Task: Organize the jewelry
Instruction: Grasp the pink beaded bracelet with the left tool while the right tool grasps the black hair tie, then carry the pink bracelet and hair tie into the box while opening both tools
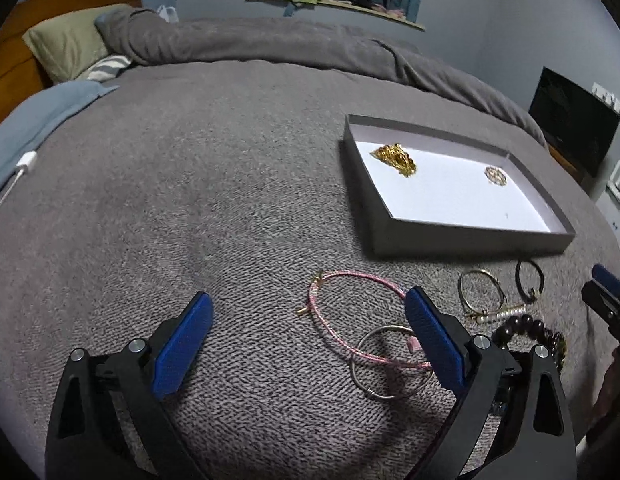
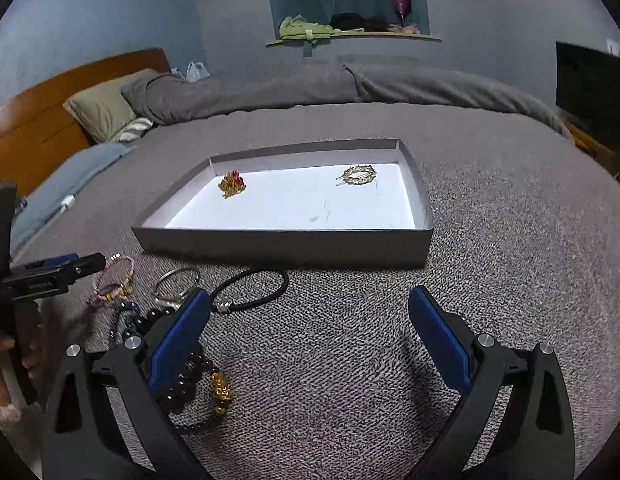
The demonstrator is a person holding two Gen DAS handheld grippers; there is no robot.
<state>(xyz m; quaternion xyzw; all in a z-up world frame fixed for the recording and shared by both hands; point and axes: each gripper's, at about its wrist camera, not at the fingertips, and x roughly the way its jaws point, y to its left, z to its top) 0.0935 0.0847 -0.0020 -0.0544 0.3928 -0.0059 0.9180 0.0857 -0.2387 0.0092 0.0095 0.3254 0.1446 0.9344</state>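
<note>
While both grippers hover with fingers apart and empty | left gripper over pink bracelet on bed, likely next pick | right gripper near black cord bracelet | tray already holds gold brooch, hair clip

No readable text; faint marking on left tool body illegible.

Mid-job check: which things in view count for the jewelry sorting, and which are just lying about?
Job: shallow grey tray; gold-red brooch; round gold brooch; pink cord bracelet; silver bangle; black cord bracelet; dark bead bracelet.
Lying about: olive pillow; white charger; green cloth.
</note>
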